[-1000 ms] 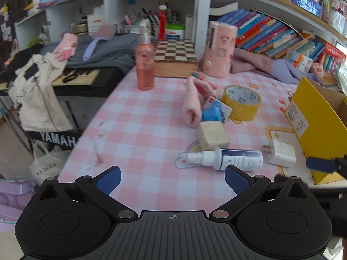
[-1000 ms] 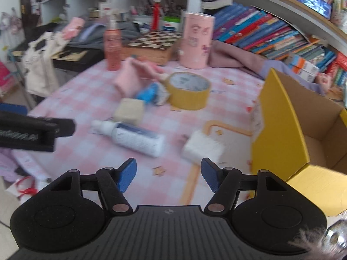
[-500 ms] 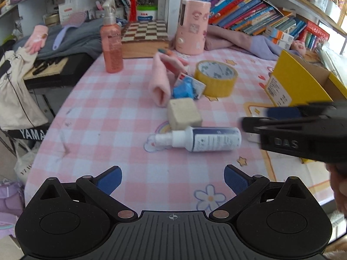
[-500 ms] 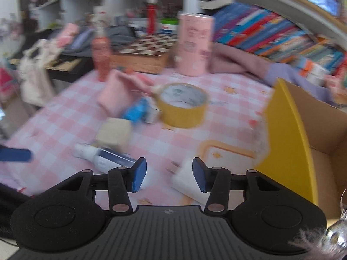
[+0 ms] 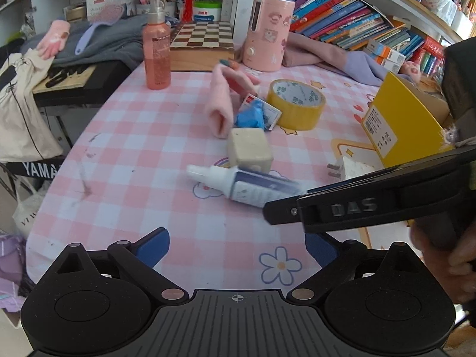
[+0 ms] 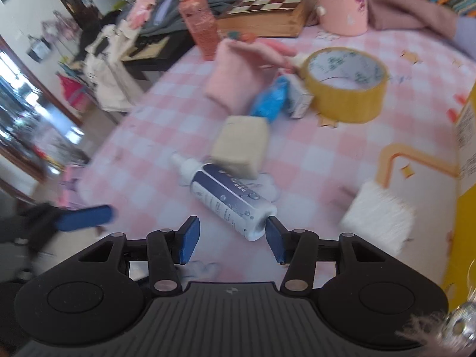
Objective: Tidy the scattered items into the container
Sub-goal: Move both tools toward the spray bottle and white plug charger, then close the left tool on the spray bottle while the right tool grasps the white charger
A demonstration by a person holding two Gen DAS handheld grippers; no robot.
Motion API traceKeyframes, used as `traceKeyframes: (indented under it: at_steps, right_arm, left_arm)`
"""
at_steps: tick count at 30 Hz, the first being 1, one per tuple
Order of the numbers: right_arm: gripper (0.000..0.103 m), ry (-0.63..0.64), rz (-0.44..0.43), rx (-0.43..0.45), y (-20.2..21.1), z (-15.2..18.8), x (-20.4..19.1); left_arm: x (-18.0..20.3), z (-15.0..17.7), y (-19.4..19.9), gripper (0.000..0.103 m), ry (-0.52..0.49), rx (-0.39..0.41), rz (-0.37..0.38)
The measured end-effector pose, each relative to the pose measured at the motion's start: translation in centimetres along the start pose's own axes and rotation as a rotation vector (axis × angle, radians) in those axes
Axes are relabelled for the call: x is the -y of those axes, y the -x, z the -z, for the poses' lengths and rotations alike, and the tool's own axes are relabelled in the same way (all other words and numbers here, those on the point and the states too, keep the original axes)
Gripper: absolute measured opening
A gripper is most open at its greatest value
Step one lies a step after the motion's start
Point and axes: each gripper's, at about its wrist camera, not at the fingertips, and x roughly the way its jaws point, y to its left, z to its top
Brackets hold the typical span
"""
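Left gripper (image 5: 236,245) at lower centre, jaws wide. Right gripper (image 6: 229,239) lower centre, jaws partly apart, just closing then reopening slightly.

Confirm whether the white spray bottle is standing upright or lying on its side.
Lying on its side. The white spray bottle rests lengthwise on the pink checked tablecloth, nozzle pointing toward the beige block, base nearest the right tongs.

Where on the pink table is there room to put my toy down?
Bare cloth lies left of the spray bottle and cream block, below the orange pump bottle. It is crowded around the tape roll, pink glove and yellow box.
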Motion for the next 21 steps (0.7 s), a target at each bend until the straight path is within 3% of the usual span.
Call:
traceKeyframes:
  at_steps: [2,4,8,10,12,15,21]
  right_arm:
    - [0.048,-0.031,-0.031,0.028,1.1,-0.3,0.3]
    - [0.049,-0.036,0.020,0.101,2.7,-0.5,0.3]
    - [0.055,-0.011,0.295,0.248,5.0,-0.6,0.4]
    - [0.055,-0.006,0.380,0.246,5.0,-0.4,0.7]
    - [0.055,-0.019,0.408,0.224,4.4,-0.2,1.3]
    - [0.058,-0.040,0.439,0.196,3.5,0.2,2.3]
    - [0.071,-0.037,0.480,0.166,2.3,0.7,3.3]
  left_arm:
    - [-0.1,-0.1,-0.2,0.098,0.015,-0.001,-0.002]
    - [-0.3,-0.4,-0.4,0.098,0.039,0.006,0.001]
    - [-1.0,-1.6,-0.8,0.097,0.212,0.054,0.044]
    - [-1.0,-2.3,-1.8,0.095,0.297,0.045,0.056]
    - [-0.8,-2.9,-3.1,0.089,0.341,0.016,0.041]
    - [-0.2,-3.4,-5.0,0.081,0.356,-0.042,-0.008]
    - [0.9,-3.8,-6.1,0.070,0.324,-0.033,-0.055]
